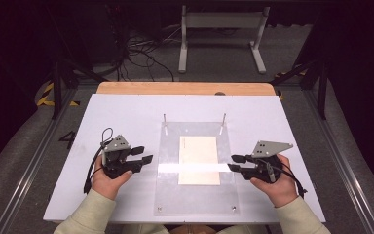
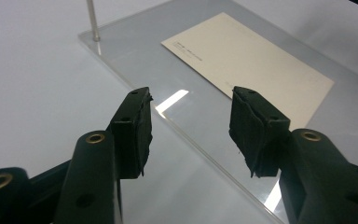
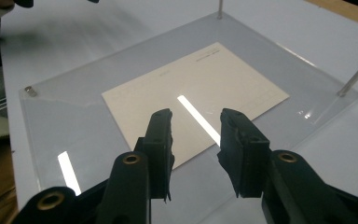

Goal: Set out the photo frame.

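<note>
A cream card [image 1: 199, 160] lies flat at the middle of a clear acrylic plate [image 1: 168, 185], which rests on the white tabletop [image 1: 126, 109]. The card's long sides run away from the person, and a line of small print sits near its far edge. Whether the card lies on the plate or under it cannot be told. Two thin metal pins [image 1: 164, 118] stand upright at the plate's far corners, and small studs mark its near corners. A bright strip of reflected light crosses the plate and the card's near half.

The left gripper [image 1: 145, 154] is held low over the tabletop just left of the plate, the hand [image 1: 108, 179] gripping it from behind and the forearm coming in from the bottom edge. Its jaws point right toward the card and stand well apart with nothing between them. In the left gripper view the left gripper [image 2: 191, 126] hangs over the plate's left edge, the card [image 2: 251, 65] lying beyond the jaw tips and apart from them.

The right gripper [image 1: 234, 162] mirrors it at the plate's right edge, held by the right hand [image 1: 277, 187], jaws pointing left. In the right gripper view the right gripper [image 3: 195, 140] has its jaws apart and empty, above the card's [image 3: 191, 93] near edge, not touching it.
</note>
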